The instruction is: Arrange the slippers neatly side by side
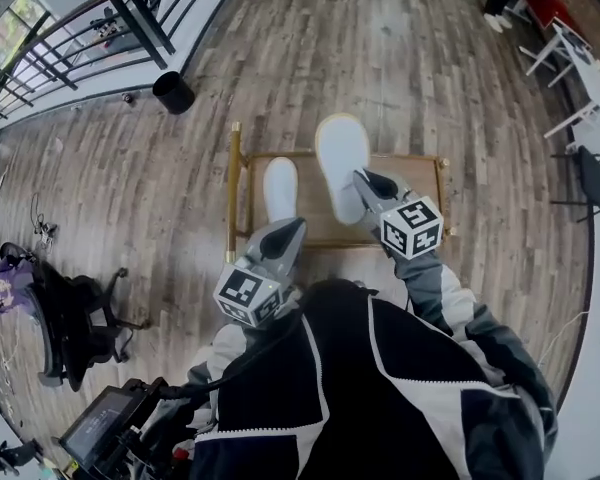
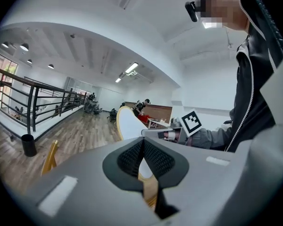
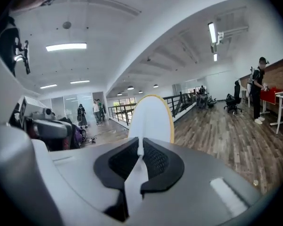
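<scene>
On my right gripper [image 3: 140, 147] the jaws pinch a white, yellow-rimmed flat slipper [image 3: 151, 119], upright ahead of them. On my left gripper [image 2: 143, 149] the jaws are pressed together, the other white slipper [image 1: 280, 188] just beyond them.

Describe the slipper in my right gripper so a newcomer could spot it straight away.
In the middle of the wood floor stands a small gold-framed table with a white pair at it. The one meant is the right-hand slipper, clamped at its near end by the right gripper. Unlike the other slipper to its left, it juts past the table's far rail and looks larger.
</scene>
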Motion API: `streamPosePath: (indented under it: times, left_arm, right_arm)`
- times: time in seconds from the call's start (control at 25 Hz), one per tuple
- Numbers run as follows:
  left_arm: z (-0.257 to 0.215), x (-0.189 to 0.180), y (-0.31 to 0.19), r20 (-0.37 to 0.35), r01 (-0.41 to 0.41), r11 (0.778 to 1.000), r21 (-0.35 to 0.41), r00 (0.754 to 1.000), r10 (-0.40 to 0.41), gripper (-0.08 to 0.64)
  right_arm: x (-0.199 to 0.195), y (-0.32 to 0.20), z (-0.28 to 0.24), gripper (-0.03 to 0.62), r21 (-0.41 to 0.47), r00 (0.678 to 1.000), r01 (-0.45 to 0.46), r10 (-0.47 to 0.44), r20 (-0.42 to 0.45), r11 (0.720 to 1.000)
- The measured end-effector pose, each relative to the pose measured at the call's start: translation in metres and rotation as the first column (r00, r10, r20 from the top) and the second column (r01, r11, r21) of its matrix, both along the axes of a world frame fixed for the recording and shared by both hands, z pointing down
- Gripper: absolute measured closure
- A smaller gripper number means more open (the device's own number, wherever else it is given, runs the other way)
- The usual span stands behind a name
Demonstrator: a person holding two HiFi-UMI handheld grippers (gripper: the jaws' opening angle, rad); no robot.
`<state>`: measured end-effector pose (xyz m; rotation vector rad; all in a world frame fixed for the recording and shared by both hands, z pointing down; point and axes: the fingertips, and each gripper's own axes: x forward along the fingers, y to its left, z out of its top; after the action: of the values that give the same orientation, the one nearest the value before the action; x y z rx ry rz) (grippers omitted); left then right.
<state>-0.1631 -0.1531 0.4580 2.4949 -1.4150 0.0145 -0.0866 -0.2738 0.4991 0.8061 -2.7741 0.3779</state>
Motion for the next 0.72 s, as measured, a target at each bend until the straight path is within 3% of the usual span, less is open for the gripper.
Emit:
streamPosePath:
  times: [0.12, 0.28, 0.72]
  left_arm:
    - [-0.002, 0.011, -0.006, -0.005, -0.028, 1.000, 0.011, 1.000, 0.028, 0.541]
    - [-0.002, 0.016, -0.015, -0.010, -0.046, 0.999, 0.026, 0.999, 0.046, 0.541]
    - [-0.011, 0.030, -0.021, -0.022, -0.076, 0.996, 0.055, 0.997, 0.077, 0.541]
  right_arm:
    - [0.014, 0.021, -0.036, 0.566, 0.106, 0.999, -0.002, -0.004, 0.052, 0.994]
    - [0.034, 0.045, -0.050, 0.566, 0.169, 0.996, -0.015, 0.001, 0.084, 0.985]
    - [0.066, 0.080, -0.047, 0.566, 0.110, 0.992, -0.061, 0.048, 0.116, 0.992]
